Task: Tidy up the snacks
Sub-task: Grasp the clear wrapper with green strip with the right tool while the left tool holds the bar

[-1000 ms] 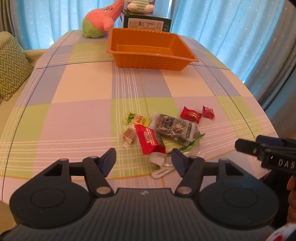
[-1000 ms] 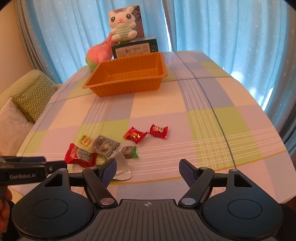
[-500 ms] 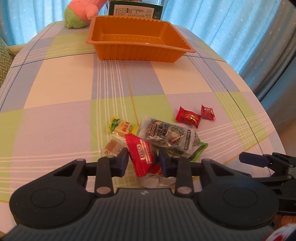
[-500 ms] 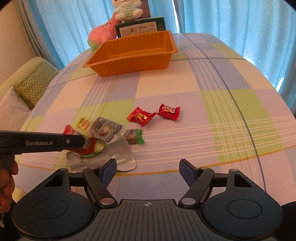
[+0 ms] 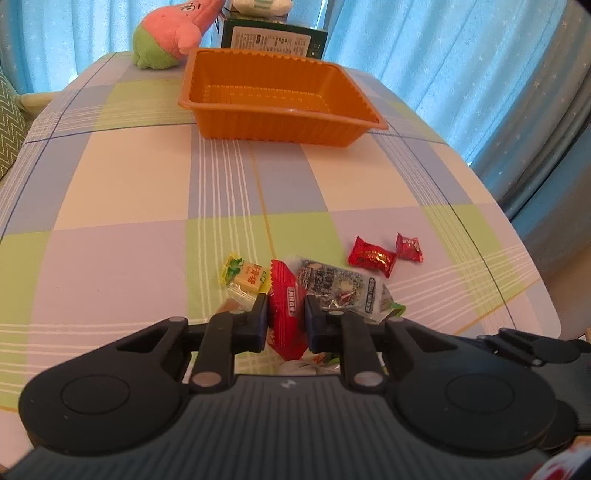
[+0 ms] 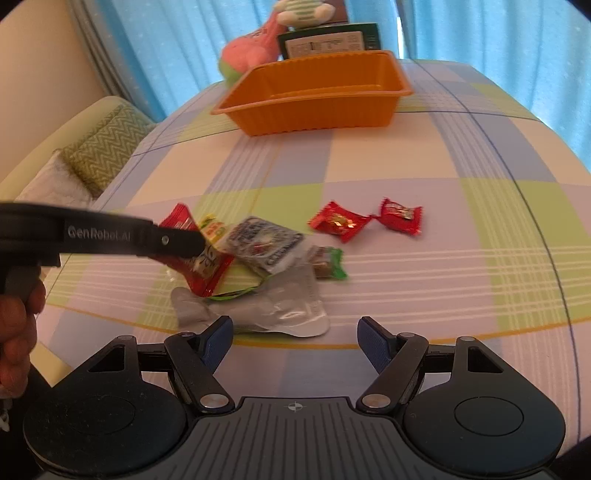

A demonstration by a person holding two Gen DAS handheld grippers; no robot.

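My left gripper (image 5: 286,317) is shut on a red snack packet (image 5: 286,295) and holds it just above the snack pile; it also shows in the right wrist view (image 6: 177,243) with the red packet (image 6: 205,273). The pile holds a silver-grey packet (image 5: 340,284), a yellow-green candy (image 5: 245,275) and a clear wrapper (image 6: 273,306). Two red candies (image 5: 371,256) (image 5: 408,247) lie to the right. An empty orange tray (image 5: 280,99) stands farther back. My right gripper (image 6: 295,345) is open and empty at the table's near edge.
A pink and green plush toy (image 5: 170,33) and a dark green box (image 5: 273,38) stand behind the tray. Blue curtains hang around the table. A green patterned cushion (image 6: 99,151) lies on a sofa to the left. The checked tablecloth (image 5: 147,192) covers the table.
My left gripper moved forward over the pile, closed on the red packet and lifted it slightly. My right gripper moved closer to the table and stayed open.
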